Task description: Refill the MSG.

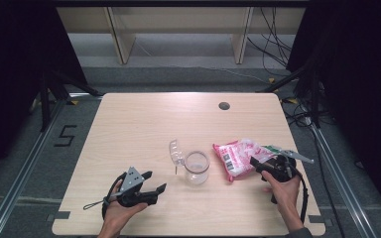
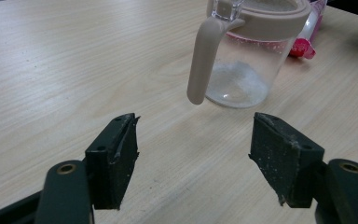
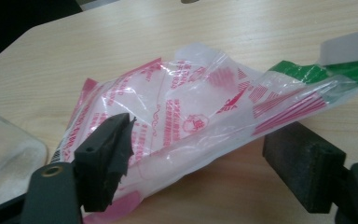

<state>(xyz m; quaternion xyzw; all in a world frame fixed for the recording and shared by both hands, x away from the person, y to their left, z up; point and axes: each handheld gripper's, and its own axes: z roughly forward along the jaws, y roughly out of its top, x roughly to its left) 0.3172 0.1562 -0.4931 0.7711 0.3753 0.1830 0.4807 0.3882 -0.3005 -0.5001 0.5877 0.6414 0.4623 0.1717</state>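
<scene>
On the pale wooden table [image 1: 139, 129] a clear plastic jar with a beige rim and flip-up lid [image 1: 196, 167] stands upright near the middle, a little white powder lying at its bottom. Just to its right lies a crinkled pink-and-white printed plastic bag [image 1: 238, 156], its far end showing a green strip. The right gripper [image 1: 259, 165] sits at the bag's near edge with its jaws spread; the loose film lies between them, and the pads do not press on it. The left gripper [image 1: 154, 182] rests near the table's front edge, jaws wide apart with nothing between them, pointing toward the jar but well short of it.
</scene>
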